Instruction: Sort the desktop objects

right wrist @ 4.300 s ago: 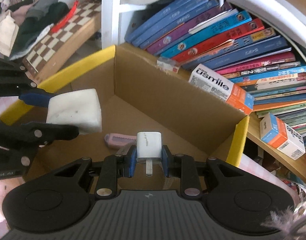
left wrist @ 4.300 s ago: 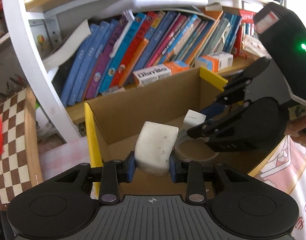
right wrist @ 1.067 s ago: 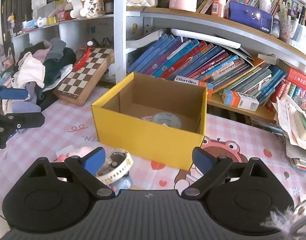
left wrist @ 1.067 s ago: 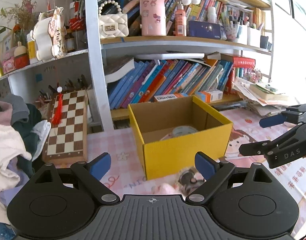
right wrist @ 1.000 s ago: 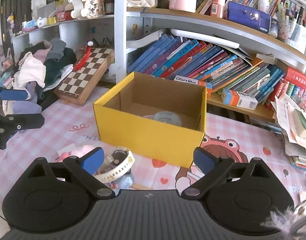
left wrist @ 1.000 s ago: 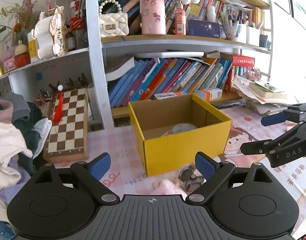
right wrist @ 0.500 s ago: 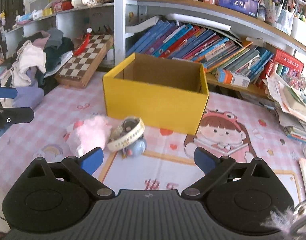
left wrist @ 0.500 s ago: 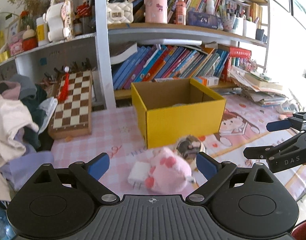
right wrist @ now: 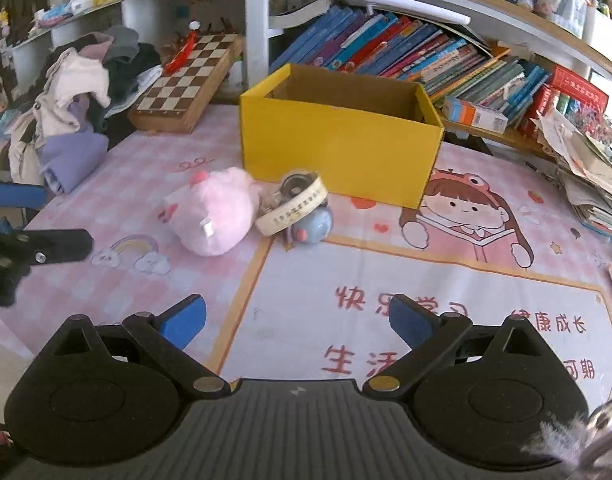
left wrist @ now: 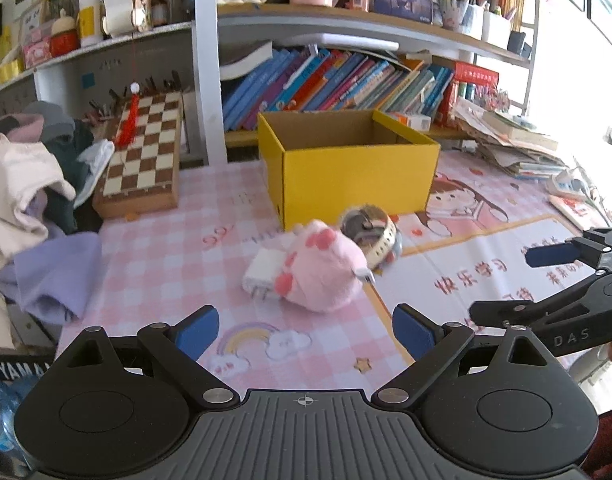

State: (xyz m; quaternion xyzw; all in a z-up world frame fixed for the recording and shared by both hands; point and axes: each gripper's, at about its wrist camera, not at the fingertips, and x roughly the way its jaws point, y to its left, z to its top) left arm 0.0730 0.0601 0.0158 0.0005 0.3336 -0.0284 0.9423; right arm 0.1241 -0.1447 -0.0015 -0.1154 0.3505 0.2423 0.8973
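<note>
left gripper (left wrist: pixel 306 330): released | right gripper (right wrist: pixel 298 320): released | risk: pink plush (left wrist: pixel 321 266) touches white charger (left wrist: pixel 262 270), so a grasp may drag both

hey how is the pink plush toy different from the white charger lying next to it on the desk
The pink plush toy is rounded, fuzzy and bulky; the white charger is a flat, smooth, hard-edged block, far smaller. The plush is pink with darker pink patches, while the charger is plain white with metal prongs showing. The plush shows in both wrist views; the charger shows only in the left one. Both lie on the pink checked mat in front of the yellow box, touching each other.
</note>
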